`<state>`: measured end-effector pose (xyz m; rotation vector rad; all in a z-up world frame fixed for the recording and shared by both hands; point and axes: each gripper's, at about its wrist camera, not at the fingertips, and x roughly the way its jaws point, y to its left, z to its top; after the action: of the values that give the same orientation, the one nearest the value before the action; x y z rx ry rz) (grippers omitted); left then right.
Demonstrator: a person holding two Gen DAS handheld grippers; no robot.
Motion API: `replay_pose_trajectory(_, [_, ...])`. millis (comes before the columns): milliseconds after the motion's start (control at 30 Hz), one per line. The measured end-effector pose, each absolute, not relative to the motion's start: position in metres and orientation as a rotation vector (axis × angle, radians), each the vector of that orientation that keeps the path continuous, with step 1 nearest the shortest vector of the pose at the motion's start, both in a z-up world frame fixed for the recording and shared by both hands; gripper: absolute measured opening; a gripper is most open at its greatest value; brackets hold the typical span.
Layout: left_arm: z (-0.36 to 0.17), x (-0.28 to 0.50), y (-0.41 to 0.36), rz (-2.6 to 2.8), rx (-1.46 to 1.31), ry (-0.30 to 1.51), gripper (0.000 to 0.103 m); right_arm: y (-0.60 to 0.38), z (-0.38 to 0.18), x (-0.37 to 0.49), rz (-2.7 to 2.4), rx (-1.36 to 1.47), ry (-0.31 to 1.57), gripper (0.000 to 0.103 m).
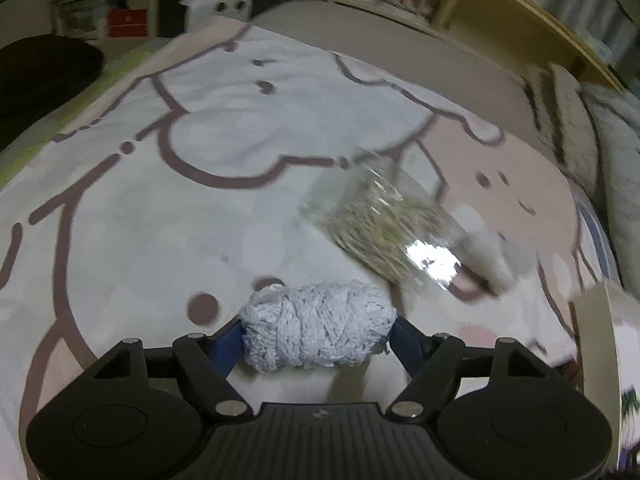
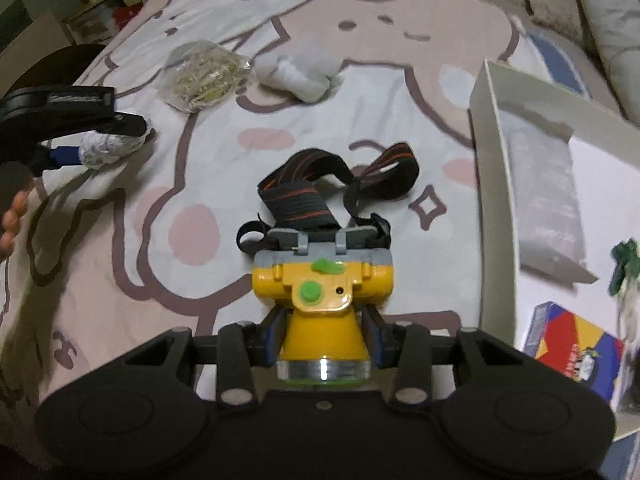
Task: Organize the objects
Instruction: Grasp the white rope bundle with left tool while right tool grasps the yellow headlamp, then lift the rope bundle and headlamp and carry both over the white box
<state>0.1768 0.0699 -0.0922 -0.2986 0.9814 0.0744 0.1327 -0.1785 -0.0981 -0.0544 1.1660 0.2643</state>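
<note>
A pale blue yarn bundle [image 1: 312, 320] lies crosswise between the blue pads of my left gripper [image 1: 316, 330], which is shut on its two ends just above the cartoon-print bedsheet [image 1: 240, 120]. The right wrist view shows that same bundle [image 2: 110, 146] in the left gripper [image 2: 102, 144] at the far left. My right gripper [image 2: 325, 332] is shut on the cone-shaped body of a yellow headlamp [image 2: 322, 280] with green buttons. Its black and orange strap [image 2: 320, 188] trails forward on the sheet.
A clear bag of pale strands [image 2: 200, 76] and a rolled white cloth [image 2: 296, 76] lie further back. A white open box [image 2: 492, 120] at the right holds a grey pouch [image 2: 544, 200], a colourful carton [image 2: 572, 352] and a green item [image 2: 624, 264]. A person's fingers [image 2: 10, 220] show at the left edge.
</note>
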Motion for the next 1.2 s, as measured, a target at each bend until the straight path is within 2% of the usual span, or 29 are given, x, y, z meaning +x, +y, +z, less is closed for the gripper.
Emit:
replay_pose_trajectory(167, [-0.097,0.169,0.048,0.01,-0.222,1.076,0.077,-0.176,-0.106,0.138,0.271,-0.057,1.19,0.044])
replay_pose_trajectory(433, [-0.106,0.172,0.041,0.035,-0.183,1.08,0.077,-0.173,-0.104,0.133,0.257,-0.086,1.14,0.044])
replay_pose_trajectory(633, [-0.093,0.168,0.042,0.041,-0.213,1.031,0.073,-0.181,-0.094,0.134,0.223,-0.063,1.051,0.044])
replay_pose_trajectory(1200, [-0.023,0.136,0.01,-0.088,-0.178,0.803,0.073,-0.204,-0.028,0.126,0.176,-0.012,0.771,0.043])
